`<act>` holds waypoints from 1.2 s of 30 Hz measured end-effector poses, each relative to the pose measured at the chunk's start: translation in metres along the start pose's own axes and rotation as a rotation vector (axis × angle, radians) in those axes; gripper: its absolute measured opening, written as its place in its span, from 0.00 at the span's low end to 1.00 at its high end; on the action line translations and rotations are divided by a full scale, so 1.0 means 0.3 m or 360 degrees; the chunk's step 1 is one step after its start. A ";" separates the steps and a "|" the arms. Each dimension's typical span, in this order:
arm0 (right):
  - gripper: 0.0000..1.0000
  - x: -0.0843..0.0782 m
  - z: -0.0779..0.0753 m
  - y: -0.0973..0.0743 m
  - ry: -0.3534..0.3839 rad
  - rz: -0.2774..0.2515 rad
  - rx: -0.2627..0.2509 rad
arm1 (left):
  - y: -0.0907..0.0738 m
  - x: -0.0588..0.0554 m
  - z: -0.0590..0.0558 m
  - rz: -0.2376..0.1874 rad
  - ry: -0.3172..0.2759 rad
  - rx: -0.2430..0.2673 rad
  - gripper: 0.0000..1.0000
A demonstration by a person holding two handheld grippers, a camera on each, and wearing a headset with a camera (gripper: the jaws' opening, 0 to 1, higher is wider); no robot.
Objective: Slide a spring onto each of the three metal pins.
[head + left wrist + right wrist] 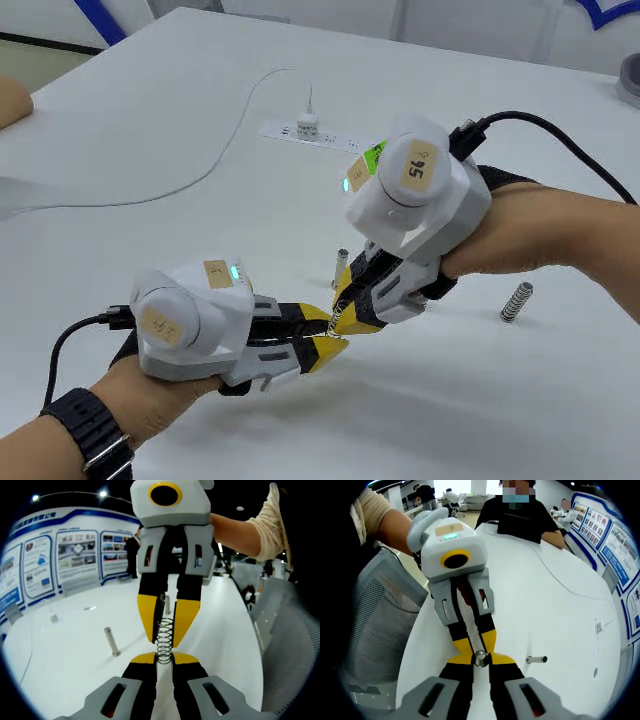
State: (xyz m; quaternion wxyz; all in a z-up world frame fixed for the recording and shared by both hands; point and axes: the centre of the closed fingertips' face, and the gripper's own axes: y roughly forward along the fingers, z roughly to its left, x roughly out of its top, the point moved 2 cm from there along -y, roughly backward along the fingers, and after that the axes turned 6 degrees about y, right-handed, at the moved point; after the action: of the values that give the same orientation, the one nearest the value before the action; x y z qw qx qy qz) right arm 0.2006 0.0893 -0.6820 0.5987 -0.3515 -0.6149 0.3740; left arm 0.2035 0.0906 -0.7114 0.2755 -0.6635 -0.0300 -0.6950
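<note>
My two grippers meet tip to tip above the white table (200,120). The left gripper (335,347) (164,658) is shut on the near end of a small steel spring (164,639) (337,318). The spring runs up to the right gripper (350,305) (481,658), whose yellow jaws close on a thin metal pin (161,605). Its round end (480,658) sits between the right fingertips. One pin (340,268) (111,641) (536,659) stands on the table just behind the grippers. Another pin (167,604) stands farther back. A second spring (516,301) lies to the right.
A white power strip (305,133) (598,626) with a plug and a long white cable (220,160) lies at the back of the table. A mesh chair (380,625) stands by the table edge. A person (520,515) sits at the far side.
</note>
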 end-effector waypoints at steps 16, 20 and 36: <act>0.12 0.002 -0.049 -0.020 0.0035 -0.0005 -0.0077 | -0.014 -0.005 0.033 -0.0012 -0.0061 0.0082 0.25; 0.12 -0.005 -0.072 -0.037 0.0055 -0.0004 -0.0114 | -0.025 -0.015 0.048 -0.0005 -0.0087 0.0117 0.30; 0.12 -0.021 -0.187 -0.119 0.0131 0.0004 -0.0261 | -0.042 -0.040 0.095 0.0026 -0.0144 0.0202 0.46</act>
State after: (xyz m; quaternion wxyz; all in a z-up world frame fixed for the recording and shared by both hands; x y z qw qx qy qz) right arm 0.2575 0.0690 -0.6533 0.5924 -0.4152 -0.6179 0.3082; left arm 0.2234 0.1170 -0.7153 0.3209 -0.6757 -0.0810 -0.6587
